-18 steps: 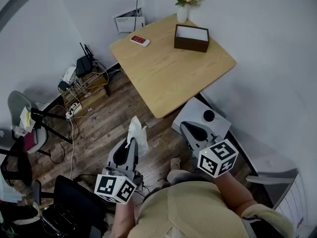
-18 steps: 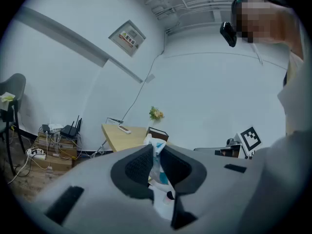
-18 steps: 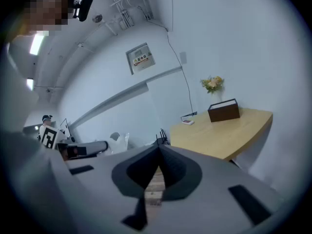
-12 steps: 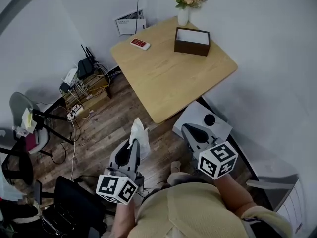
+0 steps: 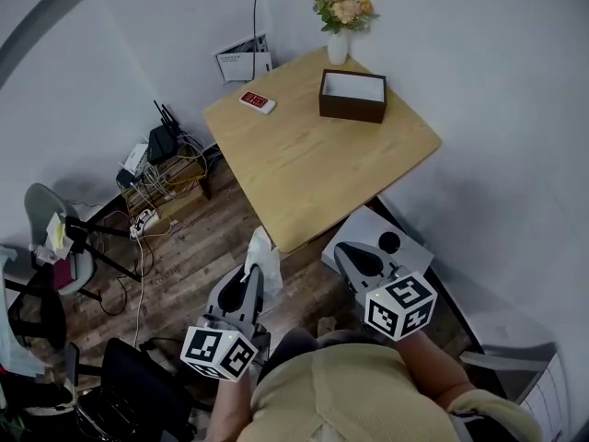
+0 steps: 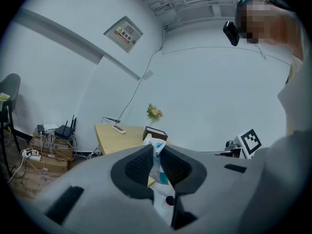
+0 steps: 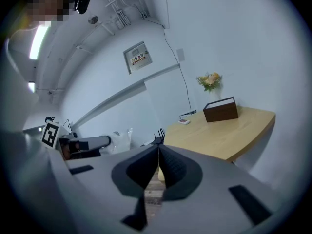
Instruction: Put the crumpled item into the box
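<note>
My left gripper [image 5: 253, 270] is shut on a crumpled white item [image 5: 264, 261] with a blue patch; it sticks up past the jaw tips over the floor, just short of the table's near corner. In the left gripper view the crumpled item [image 6: 159, 161] is pinched between the dark pads of the left gripper [image 6: 157, 150]. The dark brown open box [image 5: 353, 95] with a white inside stands at the far side of the wooden table [image 5: 313, 164]; the box [image 6: 154, 132] shows ahead. My right gripper [image 5: 345, 251] is shut and empty; its pads meet in the right gripper view [image 7: 158, 152].
A vase of flowers [image 5: 339, 21] stands behind the box and a red remote [image 5: 257, 101] lies at the table's far left. A white appliance [image 5: 377, 242] sits under the right gripper. Cables and a router [image 5: 156, 159] clutter the floor at left, chairs [image 5: 55, 247] nearer.
The view has shifted slightly; both grippers sit a little lower in the picture and nearer the table's corner. The crumpled item stays held in the left gripper.
</note>
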The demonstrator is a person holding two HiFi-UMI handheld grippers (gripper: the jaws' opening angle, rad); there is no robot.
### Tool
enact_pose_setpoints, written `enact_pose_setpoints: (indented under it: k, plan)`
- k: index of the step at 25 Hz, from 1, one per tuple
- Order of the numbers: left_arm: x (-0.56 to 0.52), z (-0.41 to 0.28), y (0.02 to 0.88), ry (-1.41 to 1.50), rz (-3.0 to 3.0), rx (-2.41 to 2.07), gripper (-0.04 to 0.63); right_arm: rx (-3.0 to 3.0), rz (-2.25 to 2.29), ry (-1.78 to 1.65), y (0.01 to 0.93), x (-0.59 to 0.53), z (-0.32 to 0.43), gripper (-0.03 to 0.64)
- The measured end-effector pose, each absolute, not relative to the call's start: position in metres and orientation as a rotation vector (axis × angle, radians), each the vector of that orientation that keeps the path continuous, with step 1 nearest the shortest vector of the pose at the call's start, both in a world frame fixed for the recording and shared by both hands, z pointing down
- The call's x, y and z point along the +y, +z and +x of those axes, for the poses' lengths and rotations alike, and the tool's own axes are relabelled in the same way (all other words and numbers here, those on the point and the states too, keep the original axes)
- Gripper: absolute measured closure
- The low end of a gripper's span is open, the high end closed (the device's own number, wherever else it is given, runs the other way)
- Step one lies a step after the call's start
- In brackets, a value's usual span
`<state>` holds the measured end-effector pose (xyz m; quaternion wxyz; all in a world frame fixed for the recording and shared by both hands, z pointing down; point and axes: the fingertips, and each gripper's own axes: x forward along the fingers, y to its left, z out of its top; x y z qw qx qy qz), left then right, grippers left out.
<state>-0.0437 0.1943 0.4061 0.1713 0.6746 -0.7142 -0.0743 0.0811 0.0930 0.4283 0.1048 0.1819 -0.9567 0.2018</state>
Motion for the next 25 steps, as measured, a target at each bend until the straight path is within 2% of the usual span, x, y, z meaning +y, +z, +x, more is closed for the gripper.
enact_pose_setpoints:
  k: [16, 25]
  plan:
    - [0.135, -0.061, 0.414, -0.155, 2.011, -1.930, 0.538, -2.782, 0.703, 0.605, 0.435, 0.046, 0.088, 0.586]
    - [0.096, -0.103, 0.411, -0.138, 2.105, -1.814, 0.537, -2.747, 0.815, 0.615, 0.433, 0.022, 0.045, 0.586]
